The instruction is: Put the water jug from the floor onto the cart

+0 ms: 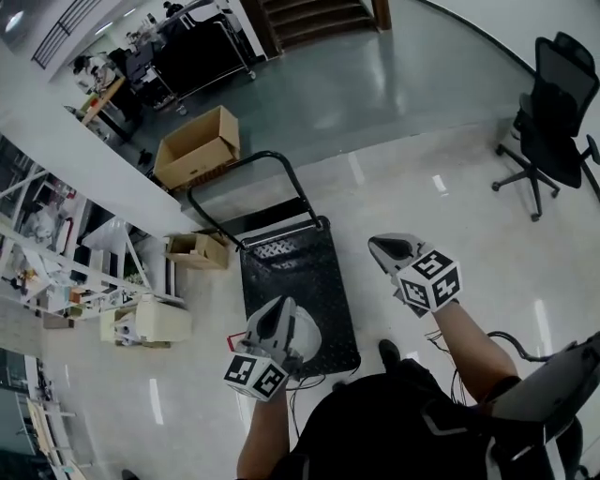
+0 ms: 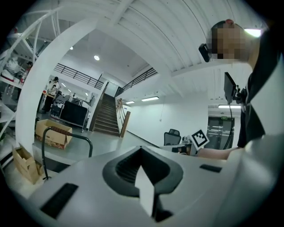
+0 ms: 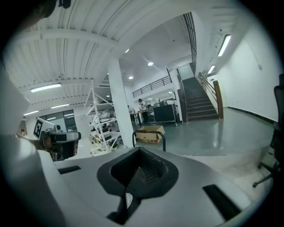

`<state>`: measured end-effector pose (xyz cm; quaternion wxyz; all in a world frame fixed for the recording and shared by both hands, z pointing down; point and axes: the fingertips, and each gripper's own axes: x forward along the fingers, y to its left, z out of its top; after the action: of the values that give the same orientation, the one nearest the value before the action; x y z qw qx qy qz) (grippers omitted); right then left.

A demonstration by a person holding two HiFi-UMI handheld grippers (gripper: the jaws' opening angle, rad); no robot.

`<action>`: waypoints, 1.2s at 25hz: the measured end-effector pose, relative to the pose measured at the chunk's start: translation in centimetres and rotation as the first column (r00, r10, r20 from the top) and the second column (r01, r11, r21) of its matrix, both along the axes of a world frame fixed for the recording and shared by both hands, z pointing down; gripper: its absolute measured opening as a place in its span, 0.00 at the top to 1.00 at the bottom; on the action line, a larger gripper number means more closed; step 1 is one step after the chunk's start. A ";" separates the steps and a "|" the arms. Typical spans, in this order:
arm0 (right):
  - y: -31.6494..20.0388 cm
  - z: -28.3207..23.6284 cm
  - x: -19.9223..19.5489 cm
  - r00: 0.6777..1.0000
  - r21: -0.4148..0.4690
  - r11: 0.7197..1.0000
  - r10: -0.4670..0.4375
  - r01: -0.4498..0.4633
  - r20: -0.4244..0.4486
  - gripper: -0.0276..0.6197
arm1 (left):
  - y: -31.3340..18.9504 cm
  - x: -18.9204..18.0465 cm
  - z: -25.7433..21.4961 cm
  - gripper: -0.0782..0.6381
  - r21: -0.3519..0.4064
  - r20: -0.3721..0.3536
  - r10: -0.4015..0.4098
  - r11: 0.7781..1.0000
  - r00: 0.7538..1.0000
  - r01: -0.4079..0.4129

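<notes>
A: While the head view is up, where's the cart (image 1: 298, 281)?
B: Centre of frame, on the pale floor (image 1: 422, 187). Black deck, with its looped handle (image 1: 246, 167) at the far end. The left gripper (image 1: 278, 309) covers part of the near edge.
A: Left gripper's jaws?
B: Pressed together, tips meeting, nothing pinched. It's held in the air over the cart's near left corner and points roughly level toward the handle.
A: Right gripper (image 1: 382, 247)?
B: Same. Jaws fully together, nothing between them. It's held up just right of the cart deck, over the floor, apart from the left one.
A: Water jug?
B: Can't tell where it is. Neither gripper has it, and no view shows anything I can call a jug. There's a pale rounded shape next to the left gripper, too unclear to name.
A: Surroundings?
B: A large open cardboard box (image 1: 197, 145) sits beyond the handle, and a smaller open carton (image 1: 199, 249) at the cart's left. White shelving (image 1: 66, 272) is further left, a black office chair (image 1: 553, 117) far right, and a staircase (image 1: 319, 17) at the top.
</notes>
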<state>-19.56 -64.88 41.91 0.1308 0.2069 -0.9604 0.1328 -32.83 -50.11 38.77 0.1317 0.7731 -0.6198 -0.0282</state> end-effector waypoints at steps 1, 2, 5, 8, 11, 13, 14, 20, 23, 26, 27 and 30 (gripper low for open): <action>-0.2 0.0 0.7 1.000 0.003 1.000 -0.002 0.002 0.001 0.95 | -0.5 0.8 -0.1 0.89 -0.006 0.004 0.007 1.000 1.000 -0.007; -0.4 0.1 1.5 1.000 0.007 1.000 -0.002 0.002 0.001 0.95 | -0.9 1.5 -0.1 0.89 -0.013 0.008 0.014 1.000 1.000 -0.014; -0.9 0.5 3.4 1.000 0.010 1.000 -0.001 0.001 0.009 0.95 | -1.8 3.8 -0.3 0.89 -0.032 0.016 0.026 0.999 1.000 -0.026; -0.7 0.6 4.6 1.000 0.013 1.000 0.001 -0.001 0.027 0.95 | -2.0 5.2 -0.5 0.89 -0.037 0.038 0.054 0.998 0.998 -0.052; 0.6 0.2 5.4 1.000 0.026 1.000 0.016 -0.017 0.025 0.95 | -1.0 6.4 -0.7 0.89 -0.040 0.039 0.085 0.996 0.996 -0.084; 2.5 -0.4 6.0 0.999 0.037 0.999 0.028 -0.029 0.031 0.95 | 0.5 7.2 -1.0 0.89 -0.028 0.052 0.111 0.994 0.993 -0.109; 3.6 -0.7 6.3 0.999 0.047 0.998 0.034 -0.035 0.033 0.95 | 1.3 7.5 -1.3 0.89 -0.015 0.061 0.123 0.992 0.991 -0.122; 12.4 -1.5 7.2 0.996 0.083 0.993 0.084 -0.085 0.023 0.95 | 8.8 8.8 -1.6 0.89 0.052 0.067 0.186 0.980 0.980 -0.190; 17.8 -1.3 8.0 0.993 0.093 0.989 0.117 -0.116 0.003 0.95 | 14.1 8.9 -0.8 0.89 0.067 0.057 0.207 0.975 0.977 -0.210; 22.8 -1.0 8.8 0.988 0.087 0.984 0.155 -0.153 -0.019 0.95 | 19.1 8.9 -0.1 0.89 0.078 0.035 0.231 0.969 0.972 -0.233; 24.4 -0.9 8.9 0.986 0.086 0.983 0.165 -0.163 -0.027 0.95 | 20.6 8.7 0.0 0.89 0.078 0.030 0.236 0.968 0.971 -0.238; 28.7 -1.3 9.0 0.983 0.069 0.982 0.181 -0.178 -0.033 0.95 | 24.5 8.3 0.0 0.89 0.067 0.010 0.249 0.966 0.969 -0.249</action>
<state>-10.51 -36.18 40.66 0.1303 0.2994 -0.9390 0.1082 -24.52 -25.62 38.78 0.1075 0.8488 -0.5167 -0.0319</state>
